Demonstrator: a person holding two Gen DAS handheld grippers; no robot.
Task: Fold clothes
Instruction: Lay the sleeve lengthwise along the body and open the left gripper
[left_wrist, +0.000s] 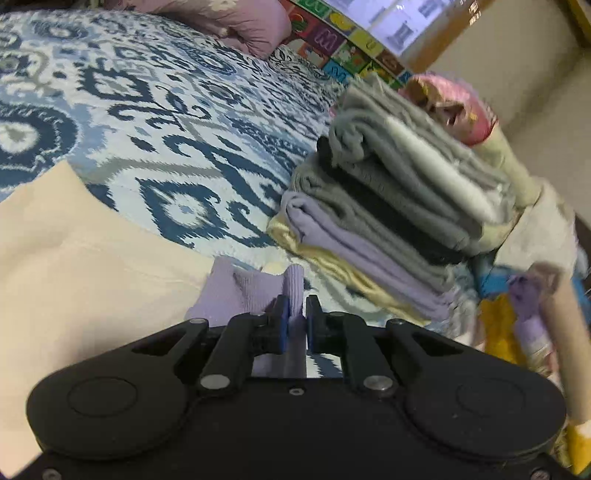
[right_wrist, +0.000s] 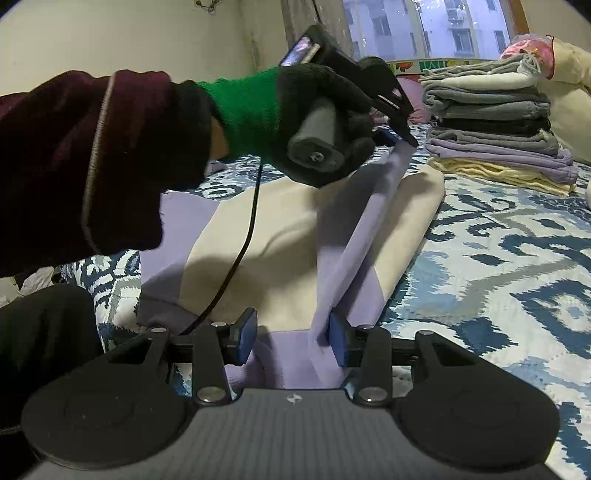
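Left wrist view: a ribbed lilac knit garment (left_wrist: 295, 284) is pinched by the left hand-held gripper (left_wrist: 294, 325) above the blue-patterned bed quilt (left_wrist: 147, 110). The right hand-held gripper (right_wrist: 291, 338) is spread, the garment's stretched edge touching one pad.

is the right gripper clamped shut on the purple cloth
No, the right gripper has its jaws spread wide, and the lavender garment only brushes one of them.
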